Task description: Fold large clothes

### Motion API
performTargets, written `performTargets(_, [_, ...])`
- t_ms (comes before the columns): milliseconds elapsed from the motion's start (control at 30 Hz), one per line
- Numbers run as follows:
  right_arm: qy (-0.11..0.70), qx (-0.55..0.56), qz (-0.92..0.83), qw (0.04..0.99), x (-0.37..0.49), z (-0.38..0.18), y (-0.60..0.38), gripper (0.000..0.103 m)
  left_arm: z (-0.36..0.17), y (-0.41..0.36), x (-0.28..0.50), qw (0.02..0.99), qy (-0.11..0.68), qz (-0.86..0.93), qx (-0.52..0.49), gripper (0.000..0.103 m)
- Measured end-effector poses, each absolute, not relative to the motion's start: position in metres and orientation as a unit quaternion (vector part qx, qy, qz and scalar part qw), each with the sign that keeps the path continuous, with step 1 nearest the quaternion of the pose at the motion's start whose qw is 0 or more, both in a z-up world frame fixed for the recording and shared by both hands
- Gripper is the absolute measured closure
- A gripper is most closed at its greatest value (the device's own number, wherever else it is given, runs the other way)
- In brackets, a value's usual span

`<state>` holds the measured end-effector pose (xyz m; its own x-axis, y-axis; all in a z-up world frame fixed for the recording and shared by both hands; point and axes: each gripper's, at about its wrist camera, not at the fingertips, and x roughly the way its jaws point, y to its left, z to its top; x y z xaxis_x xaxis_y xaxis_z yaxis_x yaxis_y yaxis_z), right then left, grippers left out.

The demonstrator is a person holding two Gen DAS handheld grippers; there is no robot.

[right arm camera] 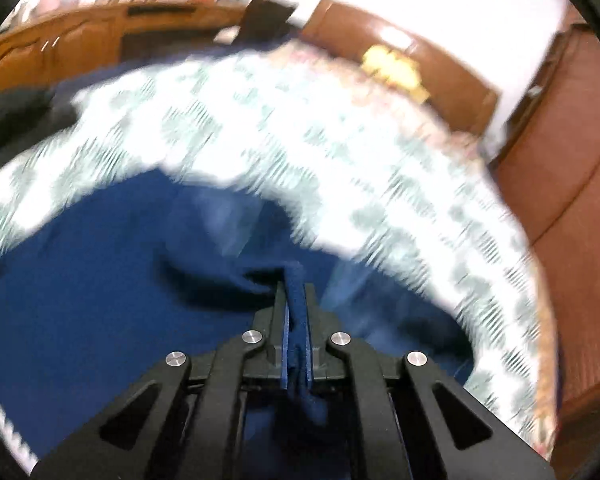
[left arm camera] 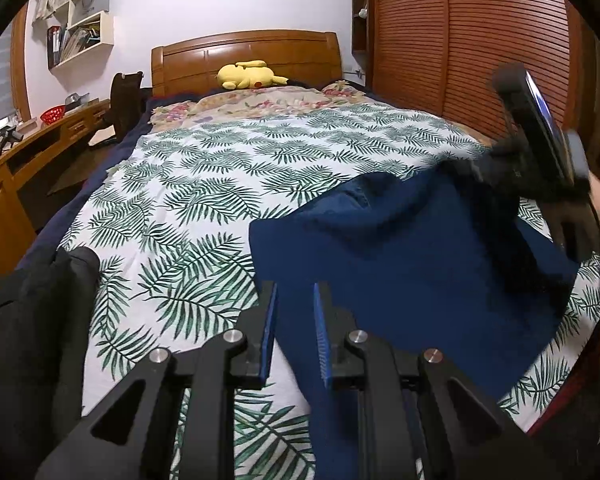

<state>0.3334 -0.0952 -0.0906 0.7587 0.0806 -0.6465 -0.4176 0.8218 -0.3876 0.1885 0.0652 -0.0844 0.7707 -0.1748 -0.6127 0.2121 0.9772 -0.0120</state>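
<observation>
A navy blue garment [left arm camera: 412, 264] lies on the leaf-print bedspread [left arm camera: 204, 200] at the near right of the bed. My left gripper [left arm camera: 296, 292] is open, its jaws apart over the garment's near left edge, with nothing between them. My right gripper [right arm camera: 295, 286] is shut on a bunched fold of the blue garment [right arm camera: 100, 280] and holds it above the bed. The right gripper also shows in the left wrist view [left arm camera: 472, 168], at the garment's far right corner. The right wrist view is motion-blurred.
A black garment [left arm camera: 32, 320] lies at the bed's near left. A yellow plush toy [left arm camera: 248, 74] rests by the wooden headboard [left arm camera: 244, 52]. A wooden desk [left arm camera: 28, 152] runs along the left; a slatted wardrobe [left arm camera: 460, 40] stands on the right.
</observation>
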Motion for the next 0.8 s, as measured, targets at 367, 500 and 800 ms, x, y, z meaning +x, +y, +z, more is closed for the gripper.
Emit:
performTargets(367, [0.3,-0.196,0.109,0.927,0.382,-0.084,-0.121,0.057,-0.084,0.029,0.202,0.935,0.329,-0.127,0.041,0.088])
performTargets(500, [0.313,-0.185,0.092,0.927,0.388,-0.095,-0.166,0.056,-0.084,0.011,0.211,0.932,0.333,-0.14,0.04,0.088])
performTargets(800, [0.377,-0.136,0.062,0.914,0.408,-0.125,-0.273,0.056,-0.086,-0.028,0.226,0.928,0.336,-0.157,0.042,0.087])
